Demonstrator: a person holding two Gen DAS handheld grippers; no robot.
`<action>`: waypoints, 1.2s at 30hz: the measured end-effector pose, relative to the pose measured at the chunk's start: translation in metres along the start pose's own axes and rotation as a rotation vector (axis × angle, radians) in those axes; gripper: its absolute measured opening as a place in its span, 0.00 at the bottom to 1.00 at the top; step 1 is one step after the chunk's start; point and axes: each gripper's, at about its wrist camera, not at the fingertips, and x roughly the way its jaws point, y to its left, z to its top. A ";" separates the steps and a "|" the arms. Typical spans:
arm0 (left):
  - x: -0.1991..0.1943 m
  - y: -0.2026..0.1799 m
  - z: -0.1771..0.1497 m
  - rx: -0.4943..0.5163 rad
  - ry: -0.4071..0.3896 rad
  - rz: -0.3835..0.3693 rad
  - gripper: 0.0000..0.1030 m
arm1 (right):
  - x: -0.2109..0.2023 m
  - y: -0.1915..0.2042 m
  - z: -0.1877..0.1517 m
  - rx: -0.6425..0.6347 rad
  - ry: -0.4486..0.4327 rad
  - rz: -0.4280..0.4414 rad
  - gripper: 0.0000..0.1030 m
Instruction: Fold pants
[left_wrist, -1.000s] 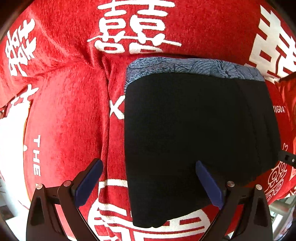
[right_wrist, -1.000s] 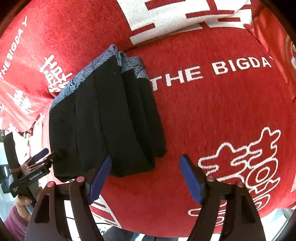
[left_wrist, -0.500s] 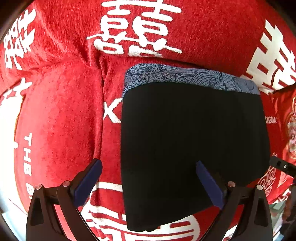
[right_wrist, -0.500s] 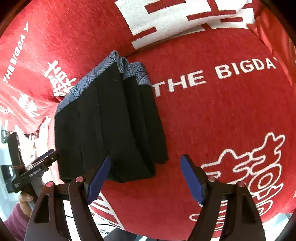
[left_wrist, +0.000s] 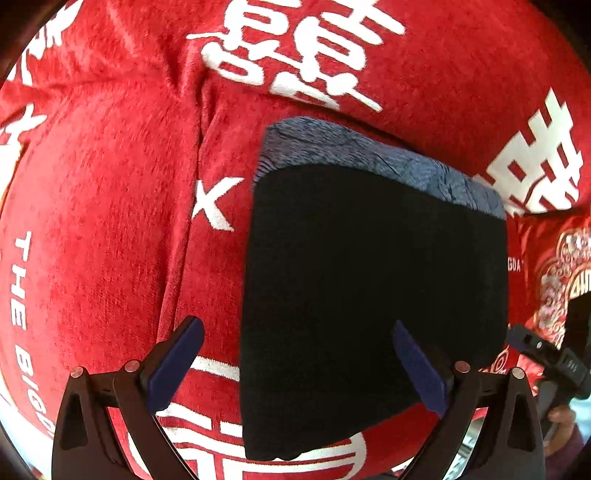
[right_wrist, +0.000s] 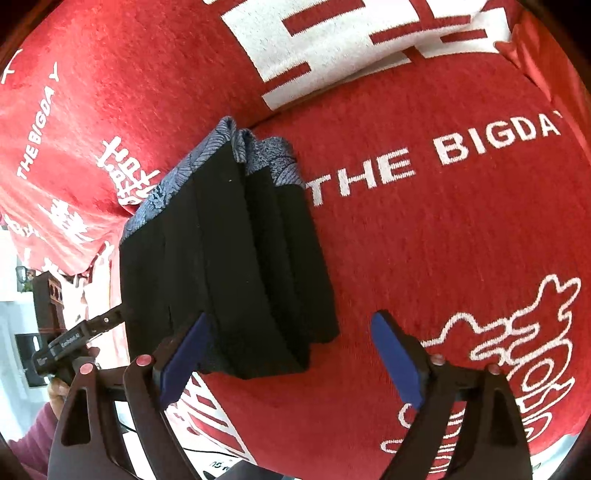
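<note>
The black pants (left_wrist: 373, 295) lie folded into a compact stack on the red sofa cushion (right_wrist: 461, 240), apparently finished, with left claw (left_wrist: 295, 365) and right claw (right_wrist: 291, 354) gaping empty beside them

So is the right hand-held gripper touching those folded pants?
Cannot tell. In the right wrist view the right hand-held gripper is open; its left finger overlaps the pants, with no clear contact or gap.
</note>
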 end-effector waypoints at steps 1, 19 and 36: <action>0.000 0.002 0.001 -0.003 0.002 0.003 0.98 | 0.001 0.000 0.001 -0.002 0.003 -0.001 0.88; 0.014 0.020 0.024 -0.014 0.022 -0.054 0.99 | 0.032 0.005 0.037 -0.044 0.080 0.068 0.88; 0.062 0.007 0.042 -0.018 0.108 -0.250 0.99 | 0.065 0.003 0.059 -0.054 0.193 0.270 0.90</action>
